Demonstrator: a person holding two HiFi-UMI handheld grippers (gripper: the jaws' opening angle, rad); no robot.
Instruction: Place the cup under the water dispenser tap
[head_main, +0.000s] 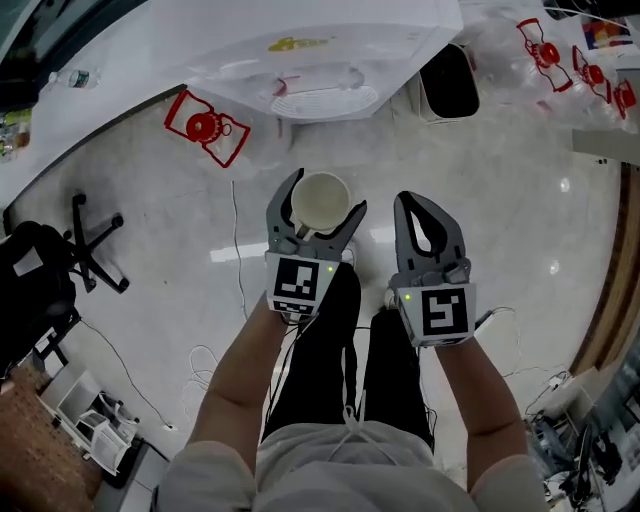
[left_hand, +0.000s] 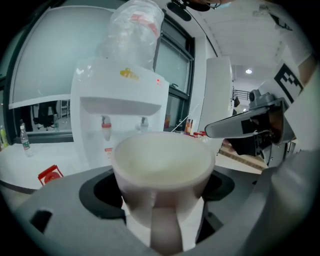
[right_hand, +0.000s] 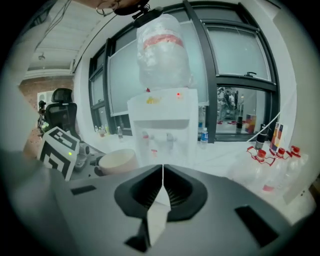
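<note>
A white cup (head_main: 320, 203) with a handle sits upright between the jaws of my left gripper (head_main: 322, 195), which is shut on it. In the left gripper view the cup (left_hand: 162, 167) fills the middle, with its handle turned toward the camera. Ahead stands the white water dispenser (left_hand: 120, 100), with a red tap (left_hand: 105, 128) and a second tap (left_hand: 143, 122) under its ledge. From the head view the dispenser (head_main: 320, 45) lies just beyond the cup, apart from it. My right gripper (head_main: 418, 205) hangs beside the left one, shut and holding nothing, and the right gripper view (right_hand: 162, 172) shows its jaws pressed together.
A red plastic bottle carrier (head_main: 207, 127) lies on the floor left of the dispenser, with several more (head_main: 545, 45) at the far right. A black bin (head_main: 450, 82) stands right of the dispenser. An office chair (head_main: 85, 245) is at the left, and cables (head_main: 240, 280) run across the floor.
</note>
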